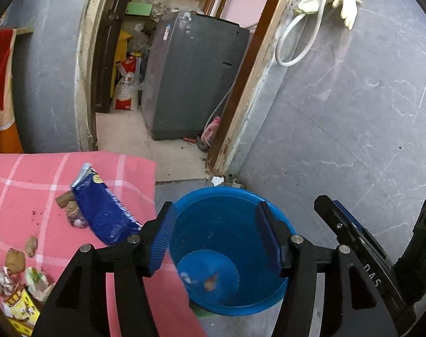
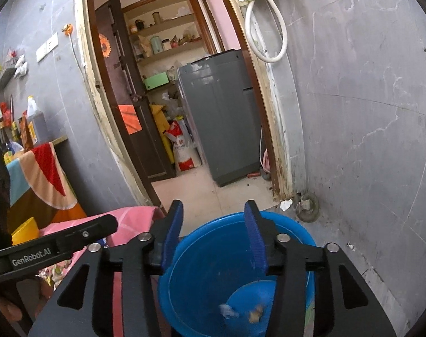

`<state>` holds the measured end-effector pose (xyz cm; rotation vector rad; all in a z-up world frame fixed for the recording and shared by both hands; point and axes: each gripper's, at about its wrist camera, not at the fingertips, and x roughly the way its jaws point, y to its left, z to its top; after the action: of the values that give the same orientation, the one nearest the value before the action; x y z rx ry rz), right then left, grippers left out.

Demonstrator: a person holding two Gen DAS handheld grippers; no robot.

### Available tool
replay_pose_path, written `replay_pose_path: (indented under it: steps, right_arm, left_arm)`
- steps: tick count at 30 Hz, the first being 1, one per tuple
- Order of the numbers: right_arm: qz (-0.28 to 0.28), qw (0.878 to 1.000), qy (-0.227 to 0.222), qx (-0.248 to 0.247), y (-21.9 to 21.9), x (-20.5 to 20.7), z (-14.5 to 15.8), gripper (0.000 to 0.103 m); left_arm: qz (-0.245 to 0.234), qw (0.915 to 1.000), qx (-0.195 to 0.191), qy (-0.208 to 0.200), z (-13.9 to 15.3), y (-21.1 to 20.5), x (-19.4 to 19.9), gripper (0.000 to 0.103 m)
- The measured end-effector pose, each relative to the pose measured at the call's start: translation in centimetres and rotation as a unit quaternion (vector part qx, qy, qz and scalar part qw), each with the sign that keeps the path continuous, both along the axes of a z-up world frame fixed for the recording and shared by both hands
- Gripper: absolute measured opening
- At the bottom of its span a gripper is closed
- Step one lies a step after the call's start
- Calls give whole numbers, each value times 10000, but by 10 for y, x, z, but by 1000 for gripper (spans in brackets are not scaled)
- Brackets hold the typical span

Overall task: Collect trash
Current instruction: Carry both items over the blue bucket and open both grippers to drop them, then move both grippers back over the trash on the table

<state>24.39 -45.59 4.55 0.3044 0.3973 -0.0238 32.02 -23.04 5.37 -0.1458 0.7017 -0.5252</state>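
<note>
Left tool (image 1: pixel 214 231) hangs over the blue bucket (image 1: pixel 272 295), fingers spread wide, nothing between them. Right tool (image 2: pixel 214 231) hangs over the same bucket (image 2: pixel 168 289), also spread apart and empty-handed; part of it shows at the right edge of the left view.

The bucket stands on the grey floor (image 1: pixel 353 140) close to a doorway, right beside the worktop, which is covered by a pink checked cloth (image 1: pixel 30 174). Two small scraps lie on the bucket bottom: a pale crumpled bit (image 2: pixel 230 310) and a brownish crumb (image 2: pixel 255 314).

Trash lying on the cloth: a blue snack wrapper (image 1: pixel 106 210) with a silver torn end, near the cloth's edge by the bucket. Brown and pale food scraps (image 1: pixel 72 210) touch its left side. Further left, crumpled wrappers and a yellow packet (image 1: pixel 19 309) sit in a loose heap, with scattered crumbs around.

Through the doorway, a grey washing machine (image 2: pixel 221 118).
</note>
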Motion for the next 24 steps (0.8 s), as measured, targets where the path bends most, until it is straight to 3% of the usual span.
replay_pose_path:
  steps: [4,6,7,10,12,13,24]
  right_arm:
    - [-23,9996,-262,-29,4,-8,7,58]
    - [-29,9992,-411,-7,6,-11,10,75]
    - [-27,9985,-543,3,8,-15,13,78]
    - [51,9967,-807,-9,17,-22,19,86]
    - [125,9951,-981,-19,24,-27,23,101]
    - [145,9942,-1064,-29,27,-29,25,103]
    - [840,9715,-2158,-498,91,-68,43,103]
  left_arm:
    - [236,9993,-62,-285,9,18,-14,65]
    - [414,9978,-60,-508,14,30,-22,73]
    - [511,9968,-64,-618,16,35,-26,80]
    - [875,9908,-141,-1025,24,58,-42,97]
    - [1168,9843,-182,-1313,30,74,-54,101]
    - [1265,9815,-194,-1421,32,81,-58,101]
    - [2031,9575,137,-2042,36,152,-122,101]
